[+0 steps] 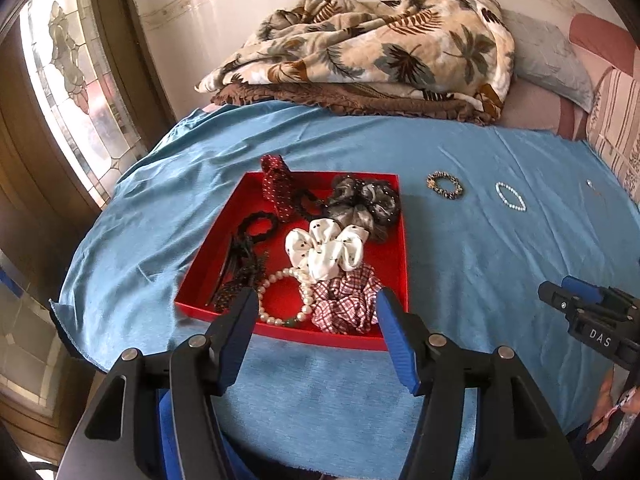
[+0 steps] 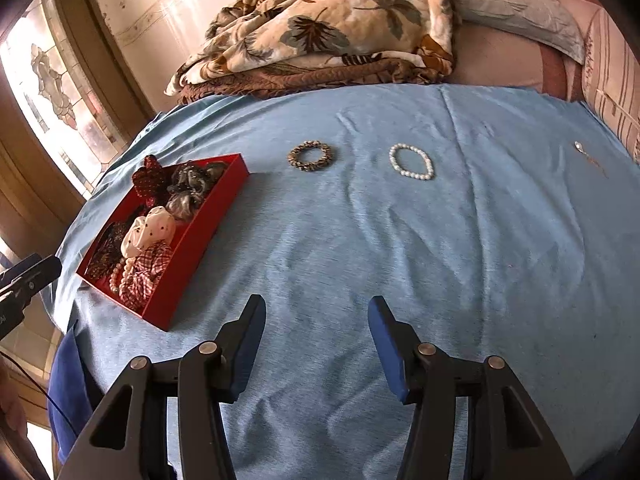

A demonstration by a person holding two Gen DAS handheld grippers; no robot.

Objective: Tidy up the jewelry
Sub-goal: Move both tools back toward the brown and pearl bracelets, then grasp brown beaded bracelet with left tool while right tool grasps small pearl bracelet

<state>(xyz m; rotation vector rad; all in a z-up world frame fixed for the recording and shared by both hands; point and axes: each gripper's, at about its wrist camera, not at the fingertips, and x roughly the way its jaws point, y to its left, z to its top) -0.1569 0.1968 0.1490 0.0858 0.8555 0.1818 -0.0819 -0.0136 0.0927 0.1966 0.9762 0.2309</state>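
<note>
Holding scrunchies (pearl bracelet too): red tray.

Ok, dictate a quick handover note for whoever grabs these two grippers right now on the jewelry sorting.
Left gripper: open, empty, hovering at the near edge of the red tray.
Right gripper: open, empty, over bare blue cloth.
In the tray: scrunchies, dark hair ties and a pearl bracelet.
Out on the cloth, right of the tray: a dark beaded bracelet, then a white pearl bracelet, then a small pendant chain farthest right.
Done: three pieces look laid out in a row.
Left: probably the tray's pearl bracelet and the other jewelry in there.
</note>
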